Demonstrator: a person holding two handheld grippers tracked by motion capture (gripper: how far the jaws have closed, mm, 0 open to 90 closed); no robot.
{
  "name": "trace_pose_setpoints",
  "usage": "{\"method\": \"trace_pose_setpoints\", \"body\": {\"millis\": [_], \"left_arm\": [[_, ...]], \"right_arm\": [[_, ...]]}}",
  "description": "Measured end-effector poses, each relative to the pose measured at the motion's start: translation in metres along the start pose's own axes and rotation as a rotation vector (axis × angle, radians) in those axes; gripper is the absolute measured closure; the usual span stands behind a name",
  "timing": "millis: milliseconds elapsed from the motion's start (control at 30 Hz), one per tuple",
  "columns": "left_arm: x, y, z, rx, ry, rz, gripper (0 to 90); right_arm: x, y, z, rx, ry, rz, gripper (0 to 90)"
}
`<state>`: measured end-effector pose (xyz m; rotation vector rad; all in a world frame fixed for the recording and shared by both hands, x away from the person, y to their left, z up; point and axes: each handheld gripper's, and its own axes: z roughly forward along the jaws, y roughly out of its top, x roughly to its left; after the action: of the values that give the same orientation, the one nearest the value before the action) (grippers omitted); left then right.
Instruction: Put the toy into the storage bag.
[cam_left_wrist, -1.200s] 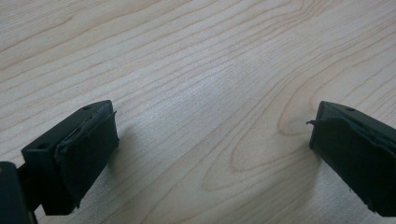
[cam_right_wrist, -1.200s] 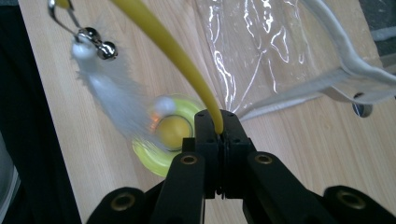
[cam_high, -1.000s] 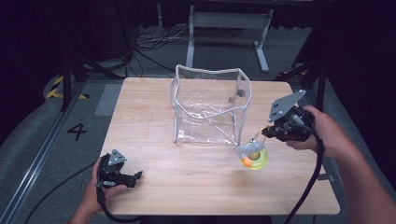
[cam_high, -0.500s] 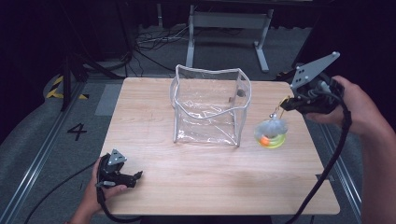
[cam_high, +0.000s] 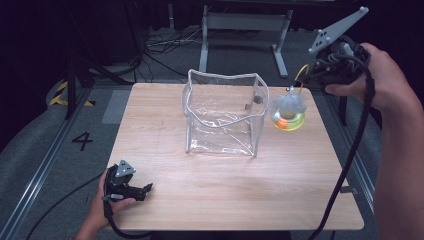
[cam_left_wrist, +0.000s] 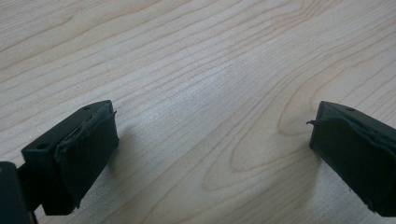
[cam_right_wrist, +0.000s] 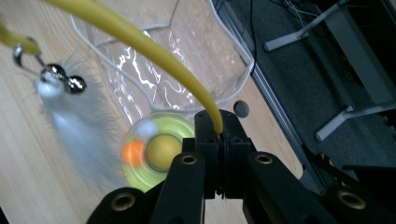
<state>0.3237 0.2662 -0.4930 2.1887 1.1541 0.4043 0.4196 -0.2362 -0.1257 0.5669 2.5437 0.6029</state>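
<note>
Nearby, clear bag (cam_high: 225, 112) beside dangling toy (cam_high: 288, 114)

Table (cam_high: 165, 200): light wood top, rounded corners, grain plain in the left gripper view.
Floor (cam_high: 45, 145): grey carpet around the table, marked with a "4" (cam_high: 82, 141) at its left; cables lie on it behind.
Bag (cam_high: 223, 116): clear plastic, open-topped, white-edged, standing upright on the table just behind its middle.
Left gripper (cam_high: 131, 189): resting on the table at the near left corner, jaws apart with bare wood between them.
Rest of top: bare wood.
</note>
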Motion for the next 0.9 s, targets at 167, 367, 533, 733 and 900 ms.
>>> {"method": "trace_pose_setpoints", "body": {"millis": [167,367,533,733,900], "left_arm": [[0.000,0.000,0.000,0.000,0.001,0.002,1.4],[0.000,0.000,0.000,0.000,0.001,0.001,1.4],[0.000,0.000,0.000,-0.002,0.002,0.001,1.5],[0.000,-0.001,-0.001,0.000,-0.001,-0.002,1.8],[0.000,-0.001,-0.001,0.000,-0.001,-0.002,1.8]], "right_arm": [[-0.008,0.017,0.008,0.002,-0.002,-0.016,88.3],[-0.014,0.033,0.013,-0.018,-0.003,-0.017,88.3],[-0.015,0.050,0.020,-0.020,-0.004,-0.020,88.2],[-0.014,0.064,0.032,-0.025,0.006,-0.023,88.2],[-0.013,0.075,0.049,-0.016,0.008,-0.017,88.2]]}}
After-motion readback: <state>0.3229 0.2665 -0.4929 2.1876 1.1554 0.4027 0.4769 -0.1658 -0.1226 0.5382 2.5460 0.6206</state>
